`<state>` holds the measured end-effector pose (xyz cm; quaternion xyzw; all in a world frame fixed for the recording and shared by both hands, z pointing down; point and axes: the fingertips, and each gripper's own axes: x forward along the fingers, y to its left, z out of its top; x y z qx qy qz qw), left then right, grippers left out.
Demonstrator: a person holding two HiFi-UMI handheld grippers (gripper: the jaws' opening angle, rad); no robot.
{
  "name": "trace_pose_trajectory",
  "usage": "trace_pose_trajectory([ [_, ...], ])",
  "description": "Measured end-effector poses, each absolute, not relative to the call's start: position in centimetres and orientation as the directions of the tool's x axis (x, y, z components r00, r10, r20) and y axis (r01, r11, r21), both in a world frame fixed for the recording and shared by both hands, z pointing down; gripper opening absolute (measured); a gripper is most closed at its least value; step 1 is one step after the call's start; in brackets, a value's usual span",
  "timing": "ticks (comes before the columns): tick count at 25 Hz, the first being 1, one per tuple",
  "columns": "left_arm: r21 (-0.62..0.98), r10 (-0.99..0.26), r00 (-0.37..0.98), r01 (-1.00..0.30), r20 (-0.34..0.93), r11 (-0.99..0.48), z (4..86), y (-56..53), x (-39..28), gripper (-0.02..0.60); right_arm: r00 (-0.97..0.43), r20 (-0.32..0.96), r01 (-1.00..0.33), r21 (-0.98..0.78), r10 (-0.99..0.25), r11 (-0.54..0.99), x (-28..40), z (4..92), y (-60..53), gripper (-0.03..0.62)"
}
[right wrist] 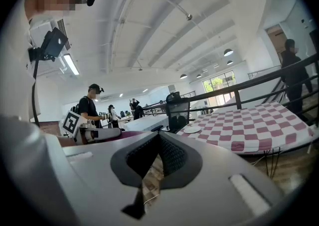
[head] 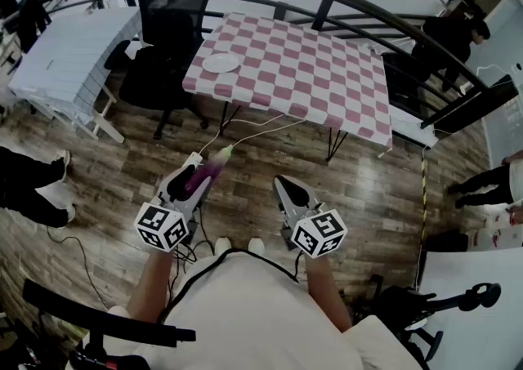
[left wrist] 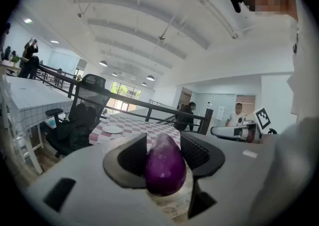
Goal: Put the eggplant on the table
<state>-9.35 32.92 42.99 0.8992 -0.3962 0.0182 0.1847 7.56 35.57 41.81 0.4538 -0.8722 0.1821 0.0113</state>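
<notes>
A purple eggplant point(head: 212, 167) with a pale green stem end sticks forward out of my left gripper point(head: 194, 177), which is shut on it above the wooden floor. In the left gripper view the eggplant point(left wrist: 165, 166) fills the space between the two dark jaw pads, touching both. My right gripper point(head: 284, 187) is held beside it at the same height, its jaws closed tip to tip with nothing between them point(right wrist: 158, 137). The table point(head: 327, 74), covered in a red-and-white checked cloth, stands ahead beyond both grippers and carries a white plate point(head: 221, 63) near its left end.
A black office chair point(head: 167, 29) stands left of the table, and a dark curved railing point(head: 351, 1) runs behind it. White cables point(head: 253, 127) trail across the floor under the table. People stand at the left point(head: 33, 189) and right point(head: 490, 185) edges.
</notes>
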Motion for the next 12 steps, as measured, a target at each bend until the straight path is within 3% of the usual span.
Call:
trace_pose_trajectory([
  [12,0.321,-0.698,0.69,-0.716,0.191,-0.62,43.3,34.0,-8.3,0.215,-0.602,0.148,-0.772,-0.357,-0.785,0.526,8.6,41.6,37.0,0.008],
])
